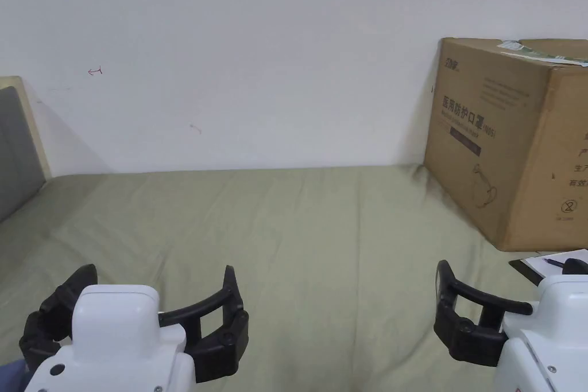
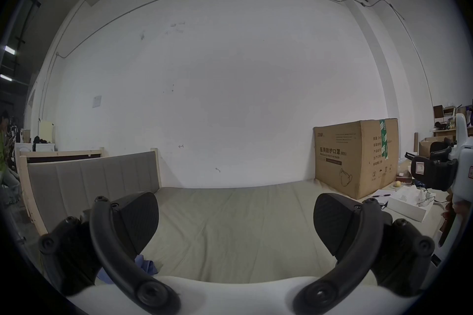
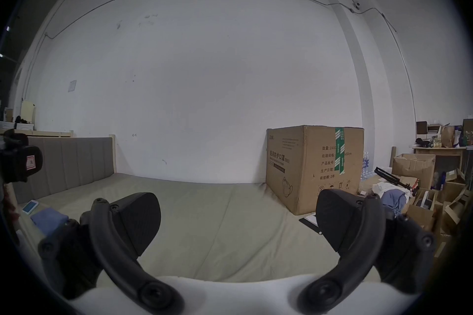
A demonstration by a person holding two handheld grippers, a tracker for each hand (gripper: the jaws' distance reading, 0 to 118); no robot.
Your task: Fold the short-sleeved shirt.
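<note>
A blue garment (image 3: 48,217) lies bunched on the olive-green bed sheet (image 1: 321,226) near the front left corner. An edge of the blue garment (image 2: 146,265) shows just under my left gripper's left jaw. My left gripper (image 1: 158,275) hovers low over the front left of the bed, open, with nothing between its jaws (image 2: 235,218). My right gripper (image 1: 508,272) hovers over the front right of the bed, also open and empty (image 3: 238,218). Both point toward the white wall. The middle of the sheet between them is bare and creased.
A large cardboard box (image 1: 505,140) stands on the bed's far right against the wall. A clipboard with paper and a pen (image 1: 551,264) lies in front of it. A grey padded headboard (image 1: 14,146) bounds the left side. A phone (image 3: 30,206) lies by the garment. Boxes (image 3: 414,169) clutter the right.
</note>
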